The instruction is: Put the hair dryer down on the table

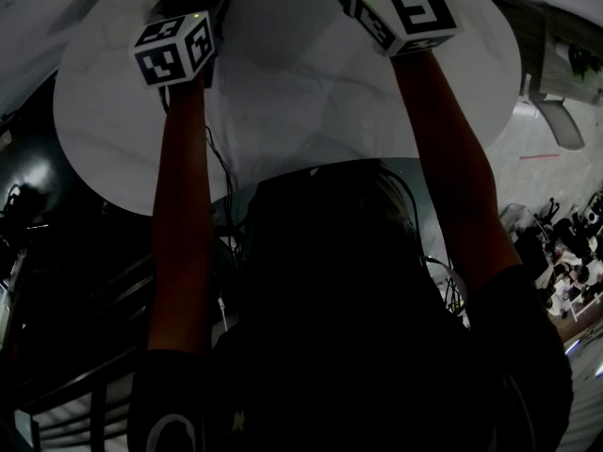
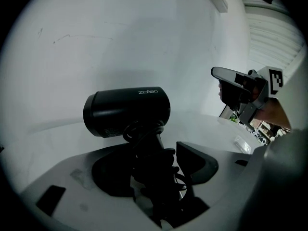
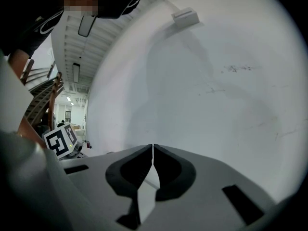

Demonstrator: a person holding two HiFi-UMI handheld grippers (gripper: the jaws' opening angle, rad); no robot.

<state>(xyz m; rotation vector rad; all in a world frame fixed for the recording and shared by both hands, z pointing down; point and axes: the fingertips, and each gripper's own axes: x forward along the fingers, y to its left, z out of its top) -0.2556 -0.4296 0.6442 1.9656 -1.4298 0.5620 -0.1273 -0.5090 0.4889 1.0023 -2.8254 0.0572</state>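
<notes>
A black hair dryer (image 2: 127, 110) shows in the left gripper view, barrel lying sideways with its mouth to the left. Its handle and coiled cord run down between the jaws of my left gripper (image 2: 159, 166), which is shut on the handle. Whether the dryer touches the round white table (image 1: 283, 111) I cannot tell. In the head view both arms reach out over that table; only the marker cubes of the left gripper (image 1: 172, 50) and right gripper (image 1: 407, 12) show, and the dryer is hidden. My right gripper (image 3: 152, 150) is shut with nothing in it, and it hangs to the right in the left gripper view (image 2: 240, 88).
A white wall rises just behind the table, with a small box (image 3: 185, 16) mounted high on it. A small clear packet (image 2: 242, 144) lies on the table near the right gripper. Dark railings (image 1: 85, 347) stand at the lower left, clutter (image 1: 565, 262) on the floor at the right.
</notes>
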